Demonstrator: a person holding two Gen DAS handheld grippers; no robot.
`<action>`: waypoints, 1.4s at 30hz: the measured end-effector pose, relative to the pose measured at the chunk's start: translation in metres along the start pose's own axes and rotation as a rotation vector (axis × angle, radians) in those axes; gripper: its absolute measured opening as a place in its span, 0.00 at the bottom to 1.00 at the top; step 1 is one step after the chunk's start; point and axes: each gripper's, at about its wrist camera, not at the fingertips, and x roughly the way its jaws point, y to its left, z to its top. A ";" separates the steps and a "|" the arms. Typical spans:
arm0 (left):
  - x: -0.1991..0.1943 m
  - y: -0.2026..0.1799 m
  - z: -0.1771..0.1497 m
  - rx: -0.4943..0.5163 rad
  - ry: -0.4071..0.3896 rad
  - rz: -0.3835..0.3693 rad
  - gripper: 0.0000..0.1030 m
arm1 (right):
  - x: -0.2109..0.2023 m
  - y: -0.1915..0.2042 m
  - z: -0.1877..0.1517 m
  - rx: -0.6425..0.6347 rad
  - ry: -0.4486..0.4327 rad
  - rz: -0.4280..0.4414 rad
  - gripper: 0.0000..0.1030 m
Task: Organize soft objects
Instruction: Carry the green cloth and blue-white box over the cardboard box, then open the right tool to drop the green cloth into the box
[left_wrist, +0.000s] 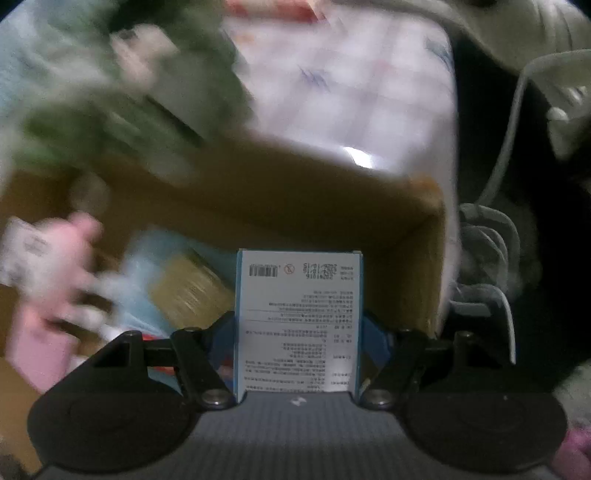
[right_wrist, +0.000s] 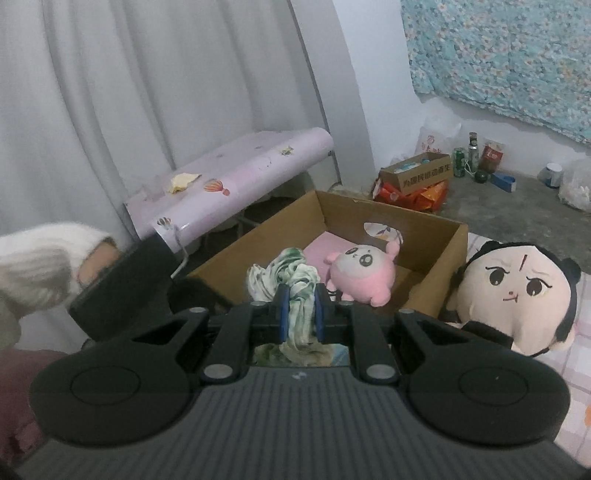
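Right tool (right_wrist: 300, 314) is pinching a crumpled green-white cloth (right_wrist: 291, 280) just short of the open brown cardboard box (right_wrist: 436, 258); the round pink plush (right_wrist: 360, 271) ahead is already inside, the big-faced black-haired plush doll (right_wrist: 517, 291) right of it isn't. Left tool (left_wrist: 299, 325) grips a white printed carton (left_wrist: 299, 317)

Pink plush (right_wrist: 360, 273) in cardboard box (right_wrist: 436, 273); big-headed doll (right_wrist: 517, 291) just right of box; covered table (right_wrist: 236, 177) behind-left; small carton (right_wrist: 417, 173) far behind
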 end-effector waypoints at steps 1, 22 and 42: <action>0.001 0.003 0.003 0.018 0.006 -0.024 0.69 | 0.004 0.001 0.001 -0.002 0.008 0.000 0.12; -0.051 0.016 -0.053 -0.322 -0.231 -0.037 0.69 | 0.095 -0.007 0.015 -0.088 0.268 -0.053 0.12; -0.079 -0.016 -0.070 -0.491 -0.530 0.166 0.80 | 0.199 -0.014 0.013 -0.356 0.587 -0.364 0.57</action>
